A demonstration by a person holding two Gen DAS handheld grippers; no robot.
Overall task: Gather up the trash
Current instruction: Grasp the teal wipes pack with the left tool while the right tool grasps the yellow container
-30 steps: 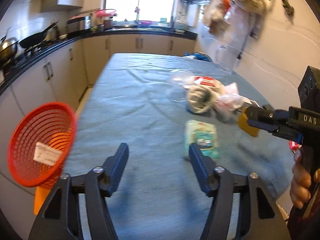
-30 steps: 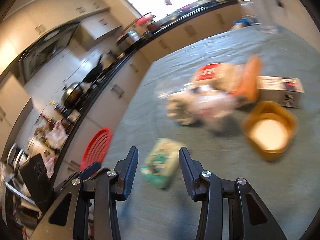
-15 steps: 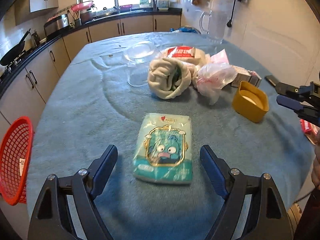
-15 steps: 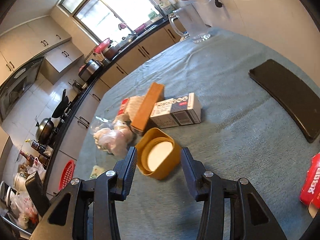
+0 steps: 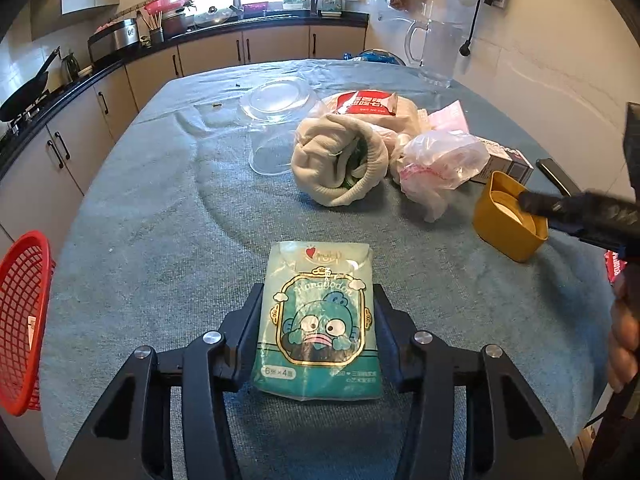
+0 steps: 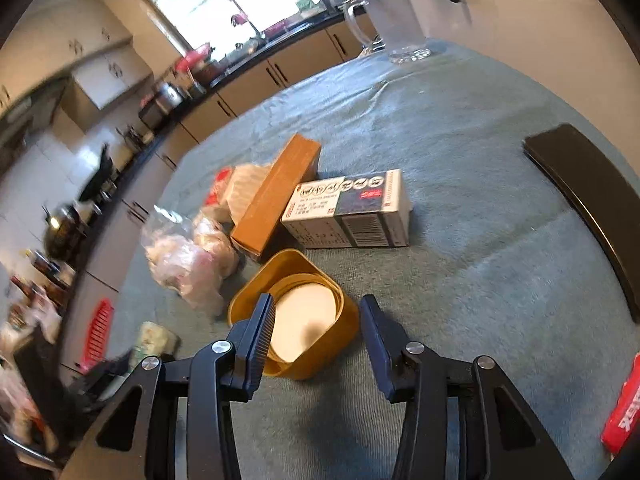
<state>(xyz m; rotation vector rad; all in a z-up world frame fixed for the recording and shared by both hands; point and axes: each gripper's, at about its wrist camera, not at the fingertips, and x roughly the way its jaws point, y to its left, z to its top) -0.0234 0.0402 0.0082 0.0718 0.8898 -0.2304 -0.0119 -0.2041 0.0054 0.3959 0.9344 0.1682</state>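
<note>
A teal tissue pack (image 5: 317,320) with a cartoon fish lies on the blue-grey tablecloth (image 5: 160,216). My left gripper (image 5: 316,332) has closed on its sides. My right gripper (image 6: 318,330) is open, its fingers on either side of a yellow plastic container (image 6: 296,312) with a white inside; the container also shows in the left wrist view (image 5: 508,220). A crumpled pink plastic bag (image 5: 440,164), a white printed box (image 6: 348,212) and a brown box (image 6: 276,196) lie behind it. A red mesh basket (image 5: 24,320) hangs off the table's left edge.
A rolled beige cloth (image 5: 340,160), a red-labelled bag (image 5: 368,104) and clear plastic lids (image 5: 276,100) lie mid-table. A glass jug (image 5: 432,52) stands at the far right. A black flat object (image 6: 592,200) and a red packet (image 6: 624,408) lie at right. Kitchen counters run along the left.
My left gripper moved forward and closed on the tissue pack. My right gripper dropped toward the yellow container, which now sits between its open fingers.
</note>
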